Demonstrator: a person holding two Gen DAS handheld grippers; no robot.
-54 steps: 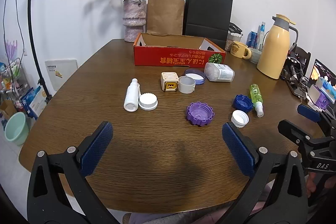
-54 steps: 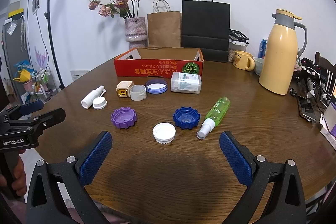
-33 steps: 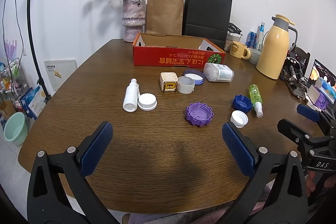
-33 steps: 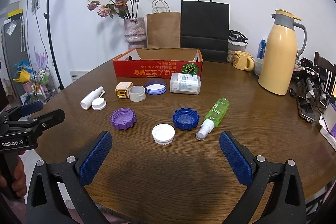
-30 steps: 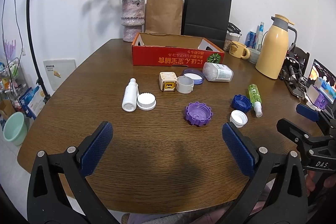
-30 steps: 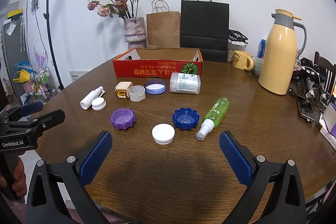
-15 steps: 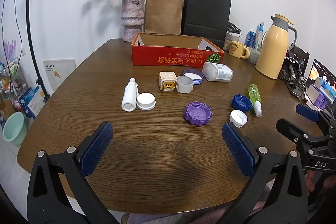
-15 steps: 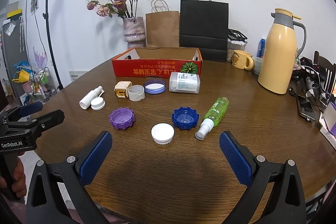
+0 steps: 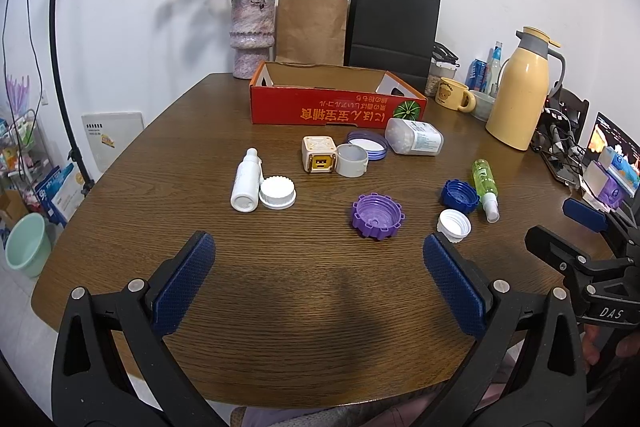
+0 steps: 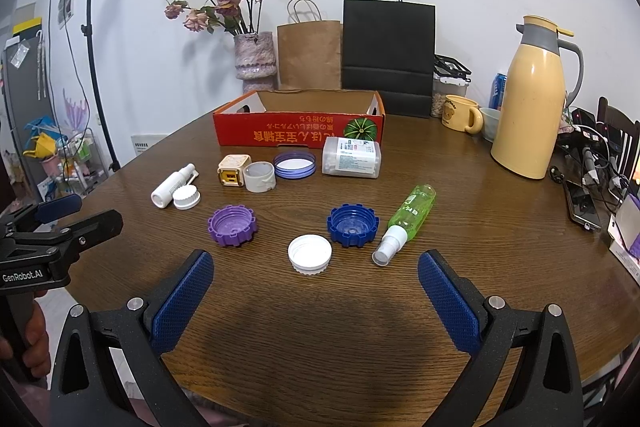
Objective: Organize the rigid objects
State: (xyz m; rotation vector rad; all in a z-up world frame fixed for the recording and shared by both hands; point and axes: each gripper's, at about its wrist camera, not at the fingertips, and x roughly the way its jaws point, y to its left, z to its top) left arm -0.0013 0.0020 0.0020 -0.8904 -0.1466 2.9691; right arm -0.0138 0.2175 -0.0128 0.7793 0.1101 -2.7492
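Observation:
Loose items lie on the brown table (image 9: 280, 307): a white bottle (image 9: 247, 179) beside a white ribbed cap (image 9: 277, 191), a cream cube (image 9: 318, 154), a grey ring (image 9: 352, 160), a purple-rimmed lid (image 9: 367, 144), a clear jar on its side (image 9: 414, 141), a purple cap (image 9: 378, 214), a blue cap (image 10: 352, 225), a white cap (image 10: 310, 253) and a green spray bottle (image 10: 408, 221). Behind them stands an open red cardboard box (image 9: 336, 104). My left gripper (image 9: 318, 267) and right gripper (image 10: 316, 279) both hover open and empty near the table's front edge.
A yellow thermos (image 10: 532, 119), a yellow mug (image 10: 460, 113) and a small bowl stand at the back right. A vase of dried roses (image 9: 252, 31) and two paper bags line the wall. Phones and cables crowd the right edge. A light stand rises at the left.
Both views have shifted only slightly; the objects lie where they were and both grippers stay open.

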